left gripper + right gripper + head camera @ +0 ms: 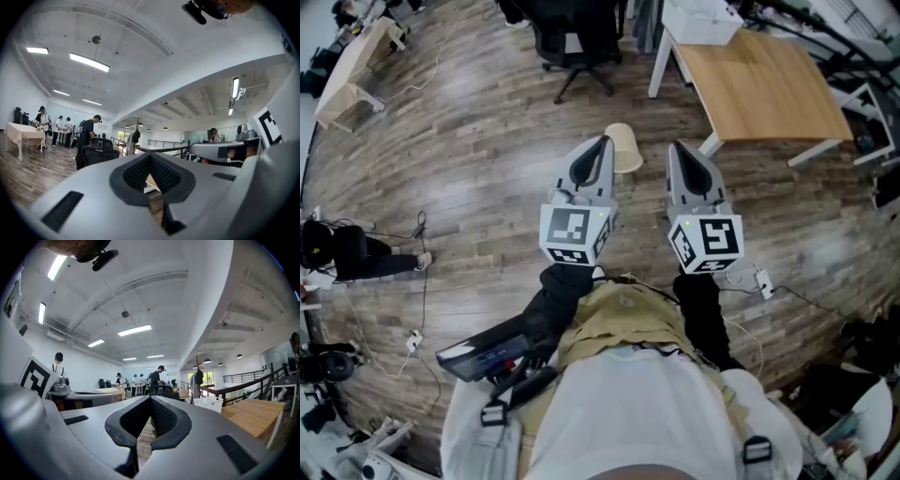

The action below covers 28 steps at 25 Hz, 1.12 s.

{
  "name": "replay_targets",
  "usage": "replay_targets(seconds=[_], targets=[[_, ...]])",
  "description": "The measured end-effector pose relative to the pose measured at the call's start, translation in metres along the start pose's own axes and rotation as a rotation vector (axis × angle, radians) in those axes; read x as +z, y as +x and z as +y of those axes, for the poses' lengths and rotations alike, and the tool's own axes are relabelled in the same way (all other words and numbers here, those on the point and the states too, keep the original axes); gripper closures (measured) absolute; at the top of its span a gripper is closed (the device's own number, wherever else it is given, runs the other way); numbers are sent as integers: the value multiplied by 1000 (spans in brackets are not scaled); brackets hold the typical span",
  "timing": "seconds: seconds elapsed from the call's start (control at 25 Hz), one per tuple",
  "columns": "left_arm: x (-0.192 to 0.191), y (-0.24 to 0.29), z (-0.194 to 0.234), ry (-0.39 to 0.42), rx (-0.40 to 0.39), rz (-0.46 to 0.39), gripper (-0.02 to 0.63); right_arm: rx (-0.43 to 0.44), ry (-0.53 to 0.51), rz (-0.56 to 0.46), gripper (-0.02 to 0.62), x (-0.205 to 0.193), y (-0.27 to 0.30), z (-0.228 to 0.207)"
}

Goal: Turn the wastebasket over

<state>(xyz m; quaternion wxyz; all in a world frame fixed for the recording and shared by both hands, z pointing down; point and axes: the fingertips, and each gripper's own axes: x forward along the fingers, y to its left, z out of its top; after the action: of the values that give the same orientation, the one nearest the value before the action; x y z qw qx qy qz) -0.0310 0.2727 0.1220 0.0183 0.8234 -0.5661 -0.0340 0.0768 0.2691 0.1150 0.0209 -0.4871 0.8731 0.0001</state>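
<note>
A cream wastebasket [625,148] stands on the wooden floor ahead of me, its left side hidden behind my left gripper [605,141]. Which way up it is I cannot tell. Both grippers are held level at waist height, side by side, above the floor. My right gripper [677,148] points forward just right of the basket. In the left gripper view the jaws meet at the tip of the left gripper [150,155], and a cream sliver of the wastebasket [151,181] shows through the slit. In the right gripper view the right gripper [150,398] is shut with nothing in it.
A wooden table [769,89] stands at the back right, with a white crate [703,21] at its far end. A black office chair [577,37] is straight ahead. Cables [422,281] and a power strip [764,281] lie on the floor. Several people stand far off.
</note>
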Motion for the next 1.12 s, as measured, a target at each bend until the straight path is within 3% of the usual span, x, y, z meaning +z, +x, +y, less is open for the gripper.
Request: replay_targets(seconds=[0.68,0.92,1.12], targets=[[-40,-32,55,-48,2,92,609,-53,73,60,578,-46,15,31],[-58,-25,68,-60,11,123,609,-102,97,95,578,-66,21,9],[-72,4,72,-75,12,154,609,-86,99,116,577,-80,43,-10]])
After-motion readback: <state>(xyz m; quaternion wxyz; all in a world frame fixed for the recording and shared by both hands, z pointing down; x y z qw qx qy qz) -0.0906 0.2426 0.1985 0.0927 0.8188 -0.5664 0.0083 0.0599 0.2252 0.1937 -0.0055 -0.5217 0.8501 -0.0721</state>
